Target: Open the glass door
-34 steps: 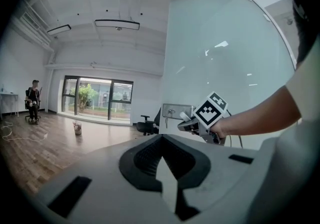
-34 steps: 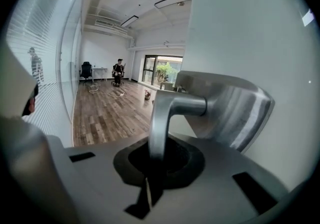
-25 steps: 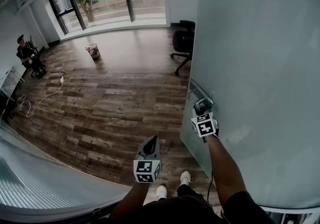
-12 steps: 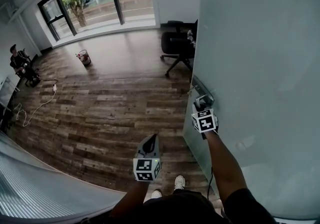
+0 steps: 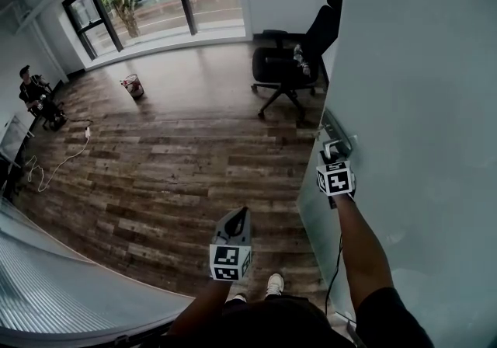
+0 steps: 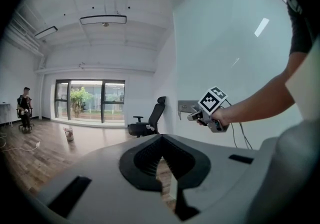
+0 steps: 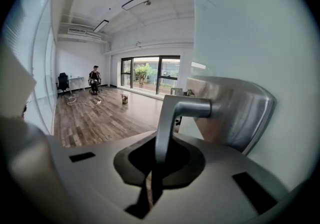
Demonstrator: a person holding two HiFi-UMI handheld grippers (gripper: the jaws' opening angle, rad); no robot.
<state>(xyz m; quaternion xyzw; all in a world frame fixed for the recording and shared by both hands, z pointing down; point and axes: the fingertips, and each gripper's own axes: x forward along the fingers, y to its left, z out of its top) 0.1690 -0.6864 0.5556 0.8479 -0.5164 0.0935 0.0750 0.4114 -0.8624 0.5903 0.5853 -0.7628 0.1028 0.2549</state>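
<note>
Door (image 5: 419,67) stands wider than a moment ago, more of the chair (image 5: 291,63) showing past its edge, with the right tool (image 7: 152,165) clenched on its handle (image 7: 167,118) and the left tool (image 6: 162,160) closed, empty: the opening advances.

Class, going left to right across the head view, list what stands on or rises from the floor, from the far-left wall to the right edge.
Seated person → small bucket → black office chair → glass door
</note>
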